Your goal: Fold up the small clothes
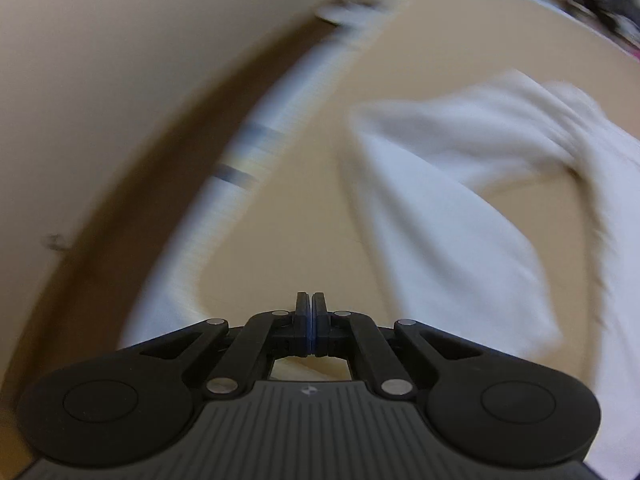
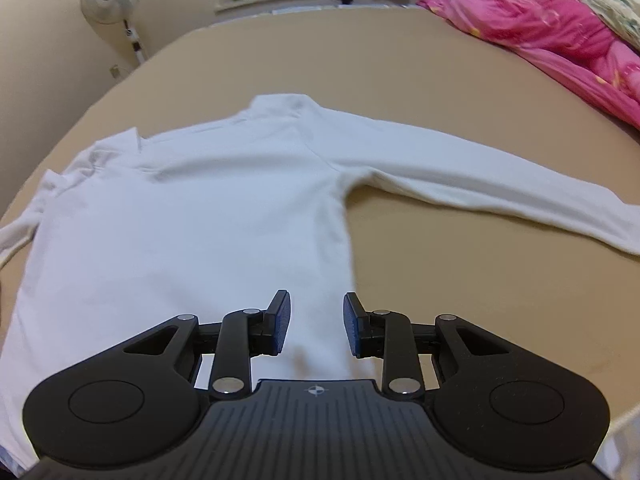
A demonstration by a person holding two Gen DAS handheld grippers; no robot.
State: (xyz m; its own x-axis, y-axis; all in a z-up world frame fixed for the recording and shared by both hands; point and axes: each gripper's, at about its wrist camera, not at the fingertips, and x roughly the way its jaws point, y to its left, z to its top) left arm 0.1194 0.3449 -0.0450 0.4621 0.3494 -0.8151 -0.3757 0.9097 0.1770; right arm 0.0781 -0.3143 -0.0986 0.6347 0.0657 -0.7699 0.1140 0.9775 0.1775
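White shirt [image 2: 192, 216] flat on bed [image 2: 440, 88]; left-wrist view blurred, sleeve indistinct.

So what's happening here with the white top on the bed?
A person with a hand-held gripper in each hand is getting ready to fold a white long-sleeved shirt spread flat on a tan bed. The right hand-held gripper hangs open over the shirt's lower edge, gripping nothing. The left hand-held gripper is shut and empty, beside the shirt.

Blurred white garment [image 1: 460, 216] beside closed jaws
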